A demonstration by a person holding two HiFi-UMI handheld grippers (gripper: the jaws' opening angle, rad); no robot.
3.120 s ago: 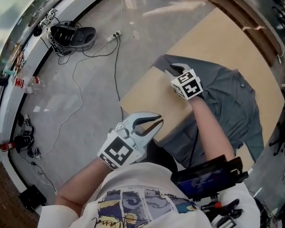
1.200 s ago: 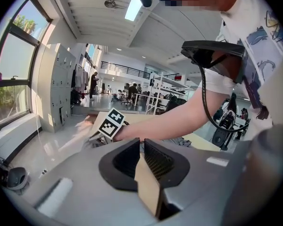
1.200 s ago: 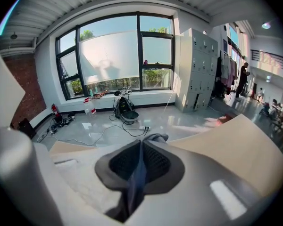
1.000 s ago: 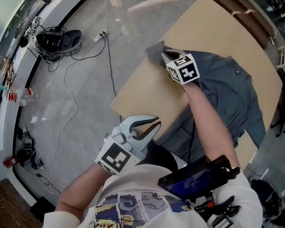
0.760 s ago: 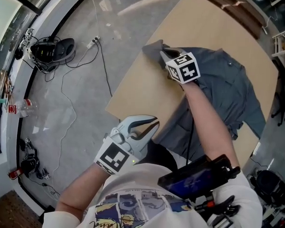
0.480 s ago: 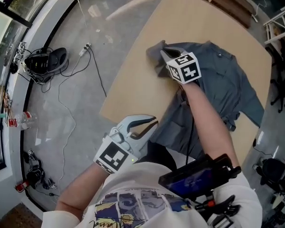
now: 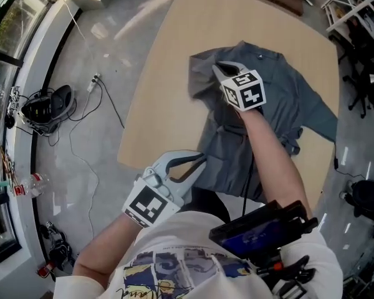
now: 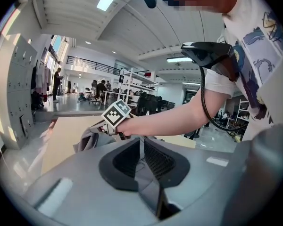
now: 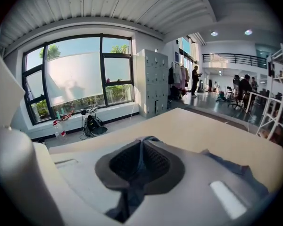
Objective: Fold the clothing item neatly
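Left tongs [image 7: 199,159] are pressed together on the hem of a soft, crumpled grey-blue shirt [image 7: 280,98]; right tongs [image 7: 221,70] are pinched on its bunched far edge. The shirt is spread on a smooth tan counter [image 7: 168,86] above a glossy grey floor [image 7: 81,136].

The right arm [image 7: 271,151] reached out nearly straight. The right tool [image 7: 218,68] at its end pointed forward and down, jaws pinched on a fold of the shirt [image 7: 280,98]. The left tool [image 7: 202,159] sat close to the body, well behind the right tool, on a bent left arm [image 7: 103,245], jaws together on the shirt's hem.
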